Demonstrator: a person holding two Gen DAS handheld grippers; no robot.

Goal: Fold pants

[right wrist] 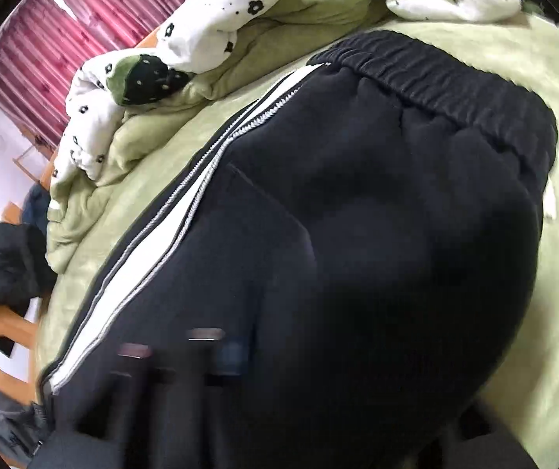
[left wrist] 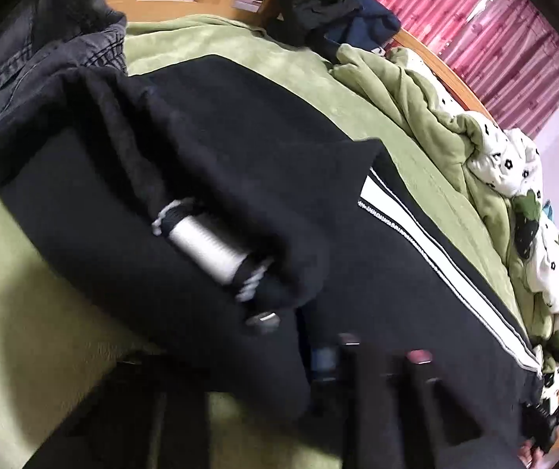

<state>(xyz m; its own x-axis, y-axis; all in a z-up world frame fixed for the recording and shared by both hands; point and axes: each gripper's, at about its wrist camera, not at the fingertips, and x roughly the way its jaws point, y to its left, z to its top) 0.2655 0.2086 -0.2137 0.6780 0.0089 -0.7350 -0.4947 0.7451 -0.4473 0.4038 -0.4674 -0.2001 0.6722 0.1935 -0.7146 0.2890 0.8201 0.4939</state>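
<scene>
Black track pants (left wrist: 240, 148) with a white side stripe (left wrist: 408, 219) lie across a green bed cover (left wrist: 25, 273). One leg end is folded back over them, showing a ribbed white cuff (left wrist: 209, 242). In the right wrist view the elastic waistband (right wrist: 435, 90) lies at the far end and the stripe (right wrist: 162, 242) runs down the left. My left gripper (left wrist: 383, 348) is low on the pants, its blurred fingers close together with black fabric pinched between them. My right gripper (right wrist: 169, 342) is likewise shut on the pants' fabric near the stripe.
Grey jeans (left wrist: 44, 58) lie at the upper left and a heap of dark clothes (left wrist: 318, 0) sits at the bed's far end. A rumpled green and white flowered quilt (left wrist: 514, 195) runs along the far side. The wooden bed frame (right wrist: 1, 332) and a pink curtain (right wrist: 64, 39) stand behind.
</scene>
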